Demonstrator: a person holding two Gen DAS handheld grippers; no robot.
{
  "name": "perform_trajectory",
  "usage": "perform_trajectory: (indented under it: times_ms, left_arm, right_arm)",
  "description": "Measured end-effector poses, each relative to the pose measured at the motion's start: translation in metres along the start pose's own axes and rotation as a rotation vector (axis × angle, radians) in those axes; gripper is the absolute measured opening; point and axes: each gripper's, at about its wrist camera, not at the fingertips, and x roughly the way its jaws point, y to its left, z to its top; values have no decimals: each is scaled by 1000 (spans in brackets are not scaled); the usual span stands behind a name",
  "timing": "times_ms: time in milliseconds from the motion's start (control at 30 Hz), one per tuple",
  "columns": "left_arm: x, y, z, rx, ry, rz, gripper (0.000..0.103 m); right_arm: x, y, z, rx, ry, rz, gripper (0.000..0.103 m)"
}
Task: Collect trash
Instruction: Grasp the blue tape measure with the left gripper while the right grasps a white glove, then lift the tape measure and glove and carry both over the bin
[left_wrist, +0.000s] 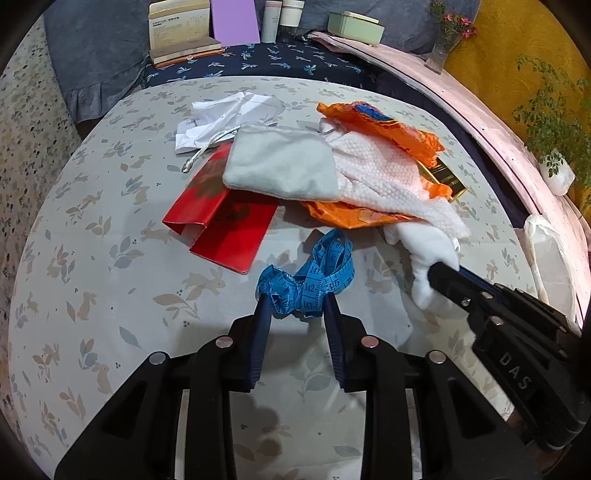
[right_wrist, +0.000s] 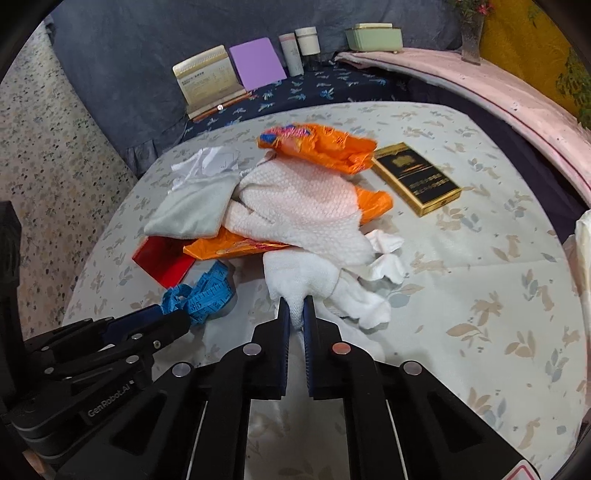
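A bunched blue measuring tape (left_wrist: 308, 275) lies on the leaf-print table; my left gripper (left_wrist: 295, 301) is shut on its near end, also seen from the side as the left gripper (right_wrist: 173, 317) with the blue tape (right_wrist: 203, 295). My right gripper (right_wrist: 296, 306) is shut on the near edge of a white textured tissue (right_wrist: 306, 221) that drapes over an orange wrapper (right_wrist: 321, 147). In the left wrist view the right gripper (left_wrist: 443, 271) pinches the white tissue (left_wrist: 436, 254). Beside them lie a grey pouch (left_wrist: 280, 162), a red folded card (left_wrist: 221, 225) and crumpled white paper (left_wrist: 221, 114).
A black and gold box (right_wrist: 415, 177) lies right of the pile. Books, a purple card (right_wrist: 256, 68), jars and a green box (right_wrist: 373, 35) stand at the back. A pink ledge (right_wrist: 498, 92) curves along the right; a pale plastic bag (left_wrist: 546, 251) sits at the table's right edge.
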Motion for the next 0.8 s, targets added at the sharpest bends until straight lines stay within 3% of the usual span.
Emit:
perform_trajectory:
  times_ms: [133, 167, 533, 567, 667, 800]
  left_arm:
    - [-8, -11, -1, 11, -12, -11, 21]
    - [-9, -14, -1, 18, -12, -19, 4]
    - [-21, -53, -11, 88, -21, -34, 5]
    - [-21, -53, -12, 92, -25, -28, 8]
    - [-16, -51, -14, 118, -41, 10, 49]
    - [-7, -45, -11, 194, -62, 60, 53]
  right_arm:
    - [-23, -9, 3, 21, -45, -5, 7]
    - [-29, -12, 3, 26, -57, -9, 7]
    - [-85, -52, -2, 85, -153, -50, 7]
    - [-87, -55, -3, 91, -156, -52, 7]
    - [-94, -64, -7, 105, -163, -61, 7]
    - [-98, -70, -11, 117, -164, -66, 7]
